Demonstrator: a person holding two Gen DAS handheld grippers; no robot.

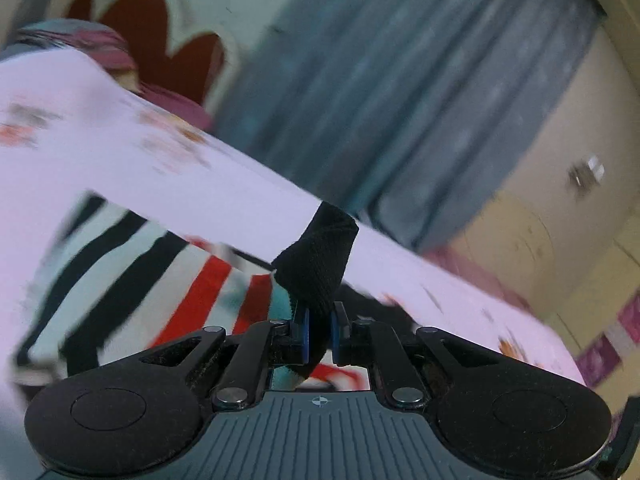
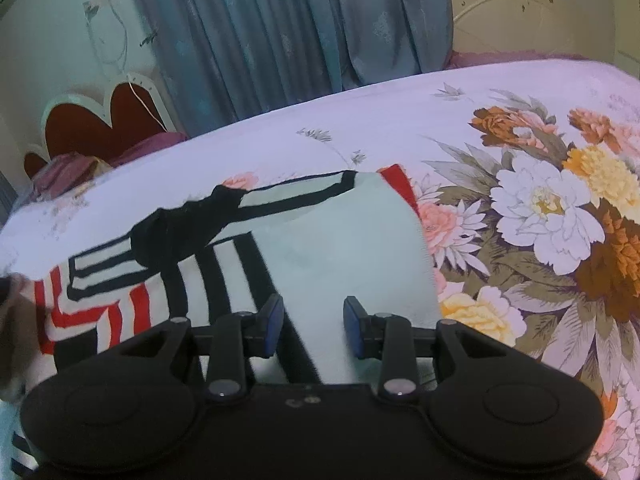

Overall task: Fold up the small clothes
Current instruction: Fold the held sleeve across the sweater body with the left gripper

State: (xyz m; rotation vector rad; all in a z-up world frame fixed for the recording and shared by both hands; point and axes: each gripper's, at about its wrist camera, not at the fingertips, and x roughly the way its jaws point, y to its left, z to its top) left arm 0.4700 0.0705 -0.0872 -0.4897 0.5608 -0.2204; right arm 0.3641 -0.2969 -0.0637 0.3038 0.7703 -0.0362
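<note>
Lying on the bed's flowered sheet (image 2: 520, 128), the striped garment (image 2: 224, 264) shows black, white and red bands with a pale mint panel folded across it. We see its black cuff (image 1: 316, 256) pulled up from the cloth in the left wrist view, which is blurred. We hold that cuff with our left hand-held gripper (image 1: 319, 334), its blue pads pinched tight on the black fabric, which runs up between them and ends above in a rounded tip. In the right wrist view a black part of the garment lies stretched across the stripes toward the left edge.

Our right hand-held gripper (image 2: 314, 326) sits over the mint panel near its lower edge, jaws partly apart with the cloth lying between the two blue pads; we cannot tell whether the pads press on it.

Past the far edge of the bed hangs a grey-blue curtain (image 2: 280, 32). A red headboard (image 2: 100, 120) with a scalloped white rim stands at the left, with crumpled purple bedding (image 2: 68, 172) in front of it.
</note>
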